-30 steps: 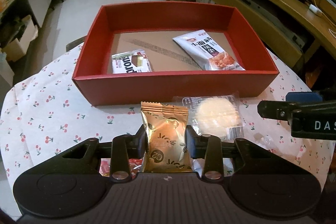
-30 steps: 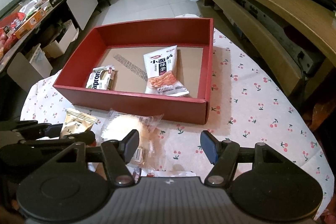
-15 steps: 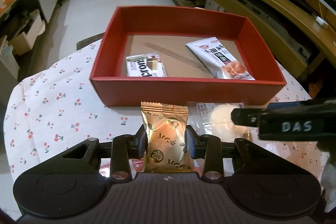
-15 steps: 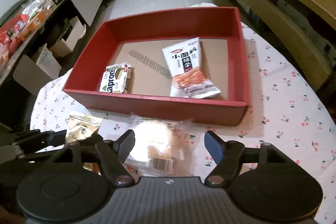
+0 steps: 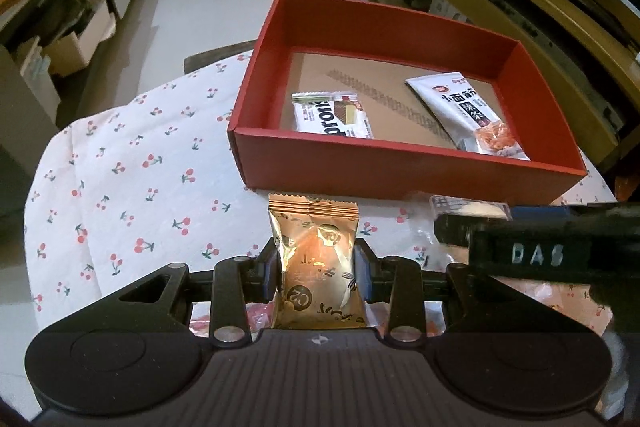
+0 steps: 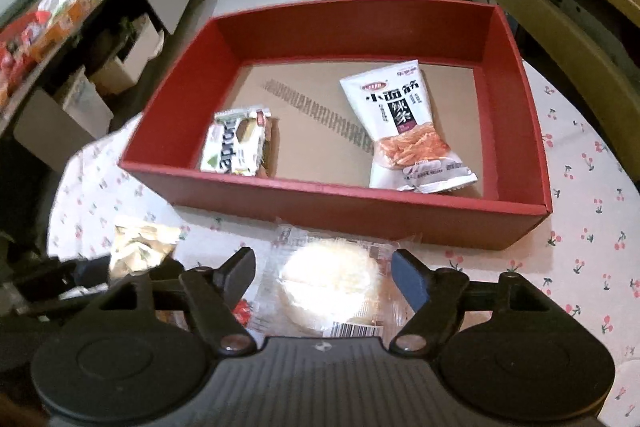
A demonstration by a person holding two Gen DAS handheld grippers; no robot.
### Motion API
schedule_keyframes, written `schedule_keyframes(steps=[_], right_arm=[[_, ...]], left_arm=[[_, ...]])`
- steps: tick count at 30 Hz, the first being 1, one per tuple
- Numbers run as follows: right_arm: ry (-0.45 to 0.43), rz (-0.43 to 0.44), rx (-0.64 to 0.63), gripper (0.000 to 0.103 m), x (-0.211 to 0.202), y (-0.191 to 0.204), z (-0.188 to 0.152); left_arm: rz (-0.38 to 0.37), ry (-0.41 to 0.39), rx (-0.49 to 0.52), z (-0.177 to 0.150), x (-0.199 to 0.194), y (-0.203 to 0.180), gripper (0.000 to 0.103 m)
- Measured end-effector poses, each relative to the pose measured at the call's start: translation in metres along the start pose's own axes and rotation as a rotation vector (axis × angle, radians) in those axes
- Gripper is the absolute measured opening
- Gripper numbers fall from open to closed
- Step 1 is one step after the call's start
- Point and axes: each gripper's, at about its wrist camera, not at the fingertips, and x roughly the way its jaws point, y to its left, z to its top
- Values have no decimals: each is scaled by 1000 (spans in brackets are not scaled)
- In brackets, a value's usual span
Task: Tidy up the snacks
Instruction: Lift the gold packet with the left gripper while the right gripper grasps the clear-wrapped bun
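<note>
My left gripper (image 5: 317, 263) is shut on a gold snack packet (image 5: 316, 267) and holds it in front of the red box (image 5: 400, 171). In the right wrist view the gold packet (image 6: 140, 247) shows at the left. My right gripper (image 6: 324, 267) is open, with its fingers on either side of a clear-wrapped round white cake (image 6: 328, 287) on the tablecloth. The red box (image 6: 340, 211) holds a protein bar (image 6: 236, 143) at the left and a white spicy-strip bag (image 6: 404, 127) at the right. The right gripper (image 5: 540, 247) also shows in the left wrist view.
The table has a white cloth with a cherry print (image 5: 132, 187). More red wrappers (image 6: 242, 311) lie under the grippers. A wooden bench (image 6: 560, 7) stands at the right, and shelves with boxes (image 6: 60, 27) stand at the left across the tiled floor.
My right gripper has moved left over the round cake, which now lies between its open fingers. My left gripper has shifted left with the gold packet still held.
</note>
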Motion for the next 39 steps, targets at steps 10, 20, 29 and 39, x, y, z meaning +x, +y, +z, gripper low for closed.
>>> schedule_keyframes(steps=[10, 20, 29, 39], right_arm=[[13, -57, -44, 97, 19, -1, -6], [-33, -41, -92, 78, -1, -2, -12], [-96, -15, -100, 75, -28, -5, -14], [-155, 19, -79, 75, -56, -7, -10]], left_arm=[[4, 26, -1, -1, 10, -1, 45], [2, 21, 15, 0, 9, -7, 45], [-25, -12, 18, 6, -2, -13, 45], [-65, -64, 19, 14, -19, -21, 45]])
